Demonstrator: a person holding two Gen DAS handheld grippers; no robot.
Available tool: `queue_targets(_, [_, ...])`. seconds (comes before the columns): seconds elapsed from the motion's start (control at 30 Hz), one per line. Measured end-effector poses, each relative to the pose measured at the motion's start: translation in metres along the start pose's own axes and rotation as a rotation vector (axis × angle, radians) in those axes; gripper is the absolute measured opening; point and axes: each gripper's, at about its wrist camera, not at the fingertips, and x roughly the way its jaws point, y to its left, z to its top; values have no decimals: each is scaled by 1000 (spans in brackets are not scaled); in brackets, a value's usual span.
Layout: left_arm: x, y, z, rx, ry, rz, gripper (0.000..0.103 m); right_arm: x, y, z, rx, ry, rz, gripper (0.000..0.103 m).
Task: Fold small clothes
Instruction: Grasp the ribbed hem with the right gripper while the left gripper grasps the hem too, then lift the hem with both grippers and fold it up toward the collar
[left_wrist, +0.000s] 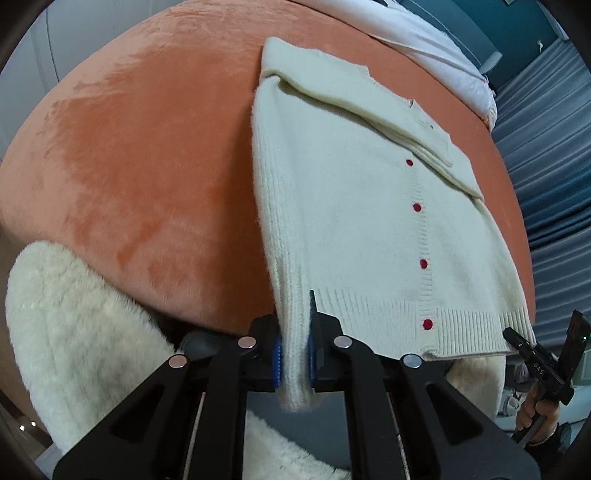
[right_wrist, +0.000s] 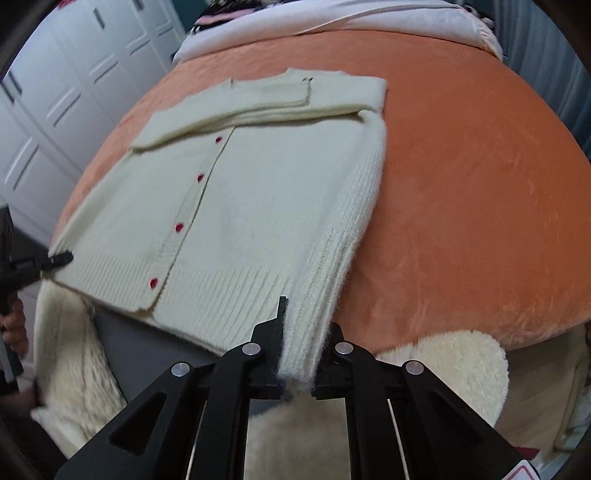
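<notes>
A cream knit cardigan (left_wrist: 351, 206) with red buttons lies front up on an orange plush bed (left_wrist: 140, 155), one sleeve folded across its chest. My left gripper (left_wrist: 295, 362) is shut on the cuff end of the ribbed sleeve (left_wrist: 291, 332) along the cardigan's left side, at the hem. In the right wrist view the cardigan (right_wrist: 266, 192) lies the same way, and my right gripper (right_wrist: 301, 365) is shut on the ribbed sleeve (right_wrist: 332, 266) along its right side. The right gripper also shows at the hem corner in the left wrist view (left_wrist: 517, 338); the left gripper shows at the far hem corner in the right wrist view (right_wrist: 59, 258).
A fluffy cream fleece (left_wrist: 66, 332) hangs over the bed's near edge below the cardigan. White bedding (right_wrist: 332, 18) is heaped at the bed's far end. White wardrobe doors (right_wrist: 55, 92) stand to the left and a blue curtain (left_wrist: 546, 147) to the right.
</notes>
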Motion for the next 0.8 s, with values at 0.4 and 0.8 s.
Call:
queue_targets(0.4, [-92, -5, -58, 107, 86, -109, 8, -73, 1, -85, 29, 90, 366, 8])
queue_targets(0.8, [9, -11, 159, -94, -281, -118, 27, 39, -72, 123, 399, -347, 265, 22])
